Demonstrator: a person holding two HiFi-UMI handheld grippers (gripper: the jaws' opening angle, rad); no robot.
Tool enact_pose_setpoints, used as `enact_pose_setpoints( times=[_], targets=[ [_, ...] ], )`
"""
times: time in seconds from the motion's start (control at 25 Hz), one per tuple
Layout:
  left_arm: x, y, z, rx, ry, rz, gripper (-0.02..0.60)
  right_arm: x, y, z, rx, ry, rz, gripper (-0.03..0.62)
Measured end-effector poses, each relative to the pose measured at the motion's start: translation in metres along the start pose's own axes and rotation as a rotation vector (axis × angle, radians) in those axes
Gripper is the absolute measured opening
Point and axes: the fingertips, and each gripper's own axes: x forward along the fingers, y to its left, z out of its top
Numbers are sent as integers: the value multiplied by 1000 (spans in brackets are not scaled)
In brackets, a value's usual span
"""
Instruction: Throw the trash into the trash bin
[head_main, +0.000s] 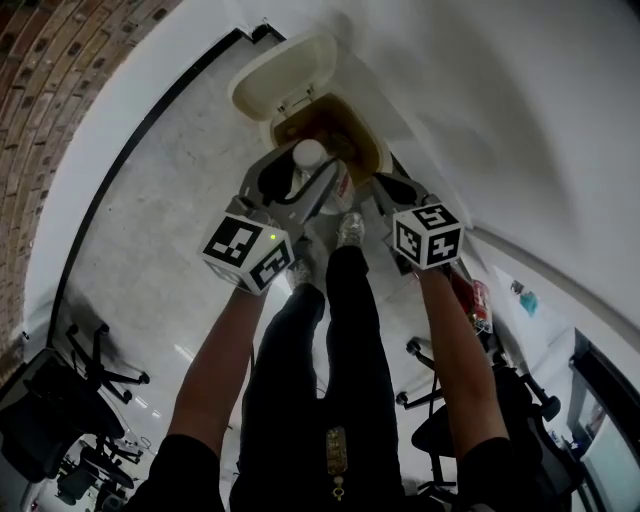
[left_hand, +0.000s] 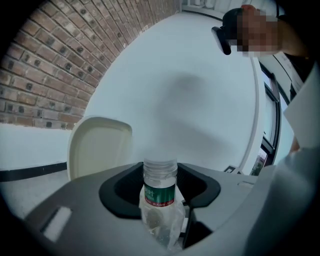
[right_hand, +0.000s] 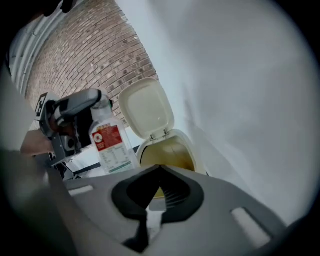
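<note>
Bottle (left_hand: 160, 199): long axis upright, neck up, label facing out, close to open trash bin (right_hand: 197, 159)
Left gripper (left_hand: 160, 172): clamped on bottle body
Right gripper (right_hand: 159, 168): jaws together, empty

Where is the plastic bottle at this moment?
In the head view the plastic bottle is at the centre, held in the left gripper, just in front of the open trash bin.
</note>
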Motion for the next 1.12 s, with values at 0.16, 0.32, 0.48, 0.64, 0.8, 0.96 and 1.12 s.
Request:
enact_pose_setpoints(
  times=[0.16,0.32,0.48,0.64,0.8,0.96,1.12],
  targets=[
    [26,15,-10,22,11,32,204,-6,-11,12,-5,-15,-5,3],
    [44,28,-33,39,35,48,204,-9,-17,15,3,-25,-8,3],
    [59,38,-72,58,109,62,204,-7,-20,15,10,-30,2,3],
    [68,50,-109,63,187,79,204,-2,-21,14,18,-29,13,3],
    [71,64,-134,68,279,114,206,6,-22,10,24,-18,28,2],
    [72,72,-156,86,390,137,207,14,-22,8,24,-3,40,3],
    [73,74,-166,84,430,141,227,20,-21,10,26,1,48,3]
  ],
)
